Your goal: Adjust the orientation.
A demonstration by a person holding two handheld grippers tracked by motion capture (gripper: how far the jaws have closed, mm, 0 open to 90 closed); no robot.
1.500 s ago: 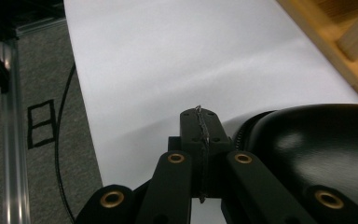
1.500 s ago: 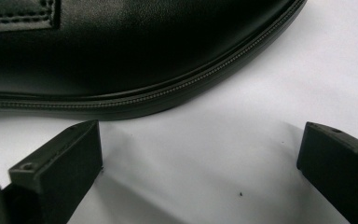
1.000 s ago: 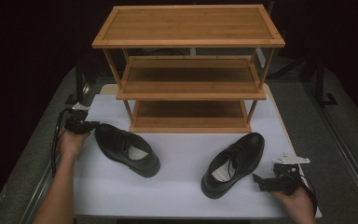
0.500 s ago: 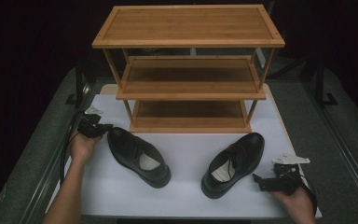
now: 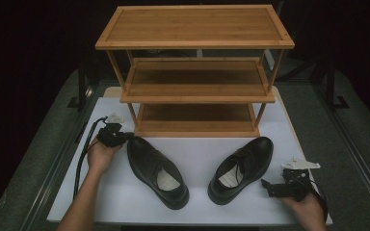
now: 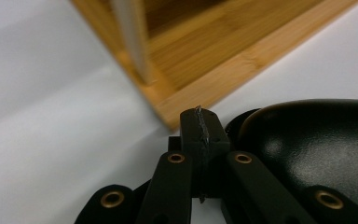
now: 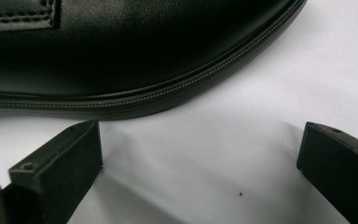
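Over the last second the left gripper (image 5: 125, 137), its jaws pressed together with nothing between them, has slid inward across the white table top (image 5: 197, 159) toward the rack, and the left glossy black leather dress shoe (image 5: 157, 170) has travelled with it, ending up nearer the middle with its toe swung toward the person; in the left gripper view the closed tips (image 6: 200, 133) sit just beside the shoe's rounded heel (image 6: 317, 144), so this looks like a nudge with shut jaws, not a grasp. That probably means the shoe is being lined up before it goes onto the three-tier bamboo shoe rack (image 5: 195, 72), whose bottom shelf (image 5: 197, 118) lies just behind it. The right gripper (image 5: 270, 186) has kept its place near the table's front right corner, jaws spread wide and empty, with the sole edge of the right black dress shoe (image 5: 241, 168) just ahead of its pads (image 7: 60, 158). Both shoes lie on the table in front of the rack, apart from each other, toes toward the person. The rack's front left post (image 6: 133, 42) stands close to the left gripper and could catch the shoe or the jaws on the way in
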